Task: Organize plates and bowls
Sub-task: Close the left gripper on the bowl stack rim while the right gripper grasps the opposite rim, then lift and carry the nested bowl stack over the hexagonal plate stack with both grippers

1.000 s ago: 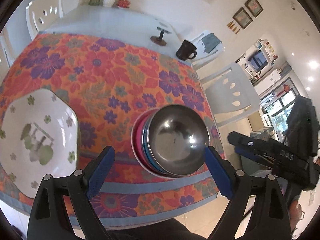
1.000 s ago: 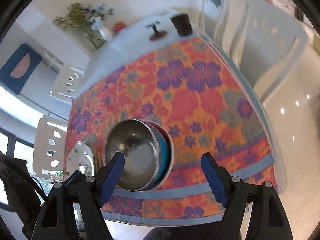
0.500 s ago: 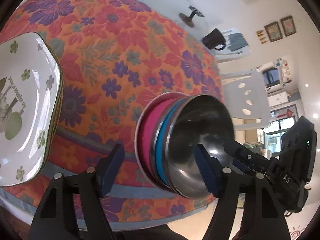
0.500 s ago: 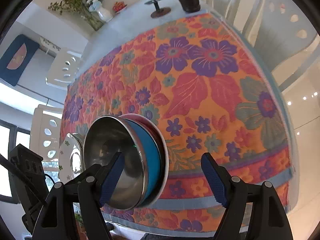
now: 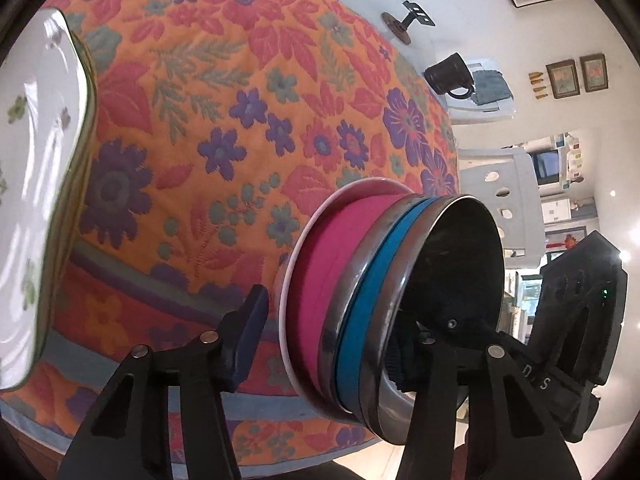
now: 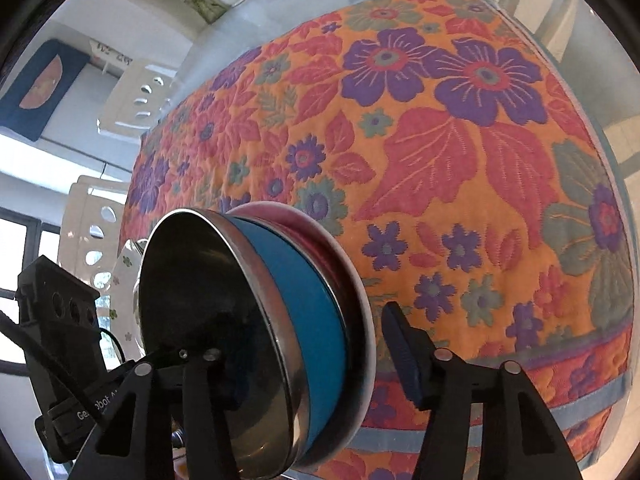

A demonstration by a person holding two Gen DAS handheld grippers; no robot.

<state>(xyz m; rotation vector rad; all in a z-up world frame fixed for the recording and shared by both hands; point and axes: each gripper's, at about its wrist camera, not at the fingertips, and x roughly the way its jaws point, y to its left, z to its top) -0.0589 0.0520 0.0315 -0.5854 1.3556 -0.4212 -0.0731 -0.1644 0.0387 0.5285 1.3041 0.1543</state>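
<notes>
We've got the bowl stack [image 5: 384, 304] sitting near the front edge of the desk [image 5: 240, 92], on the floral cloth, w/ both sets of jaws straddling it from opposite sides. Stack from the bottom: white plate-like dish, pink bowl, steel rim, blue bowl, steel bowl [image 5: 460, 280] on top.

Left gripper [image 5: 324, 344]: jaws have just been closing, now narrow-ish; one pad just outside the white dish's rim, the other over the steel bowl's lip, inside. Can't tell if pads are pressing yet. Right gripper [image 6: 304, 364]: same story mirrored, jaws have just been closing, outer pad beside the white rim w/ a sliver of gap showing, inner finger inside the steel bowl.

Handling, our guess: stiff, fairly heavy as a nested lot, steel is slick, white dish prob ceramic so chippable. Nested bowls may slip apart, so we'd pinch the whole wall on two opposite sides and lift level.

Vs a sec ago: both grippers have come down closer, stack now fills the views side-on, not from above; the square floral plate [image 5: 36, 184] slid to the far left edge beyond the left jaws
</notes>
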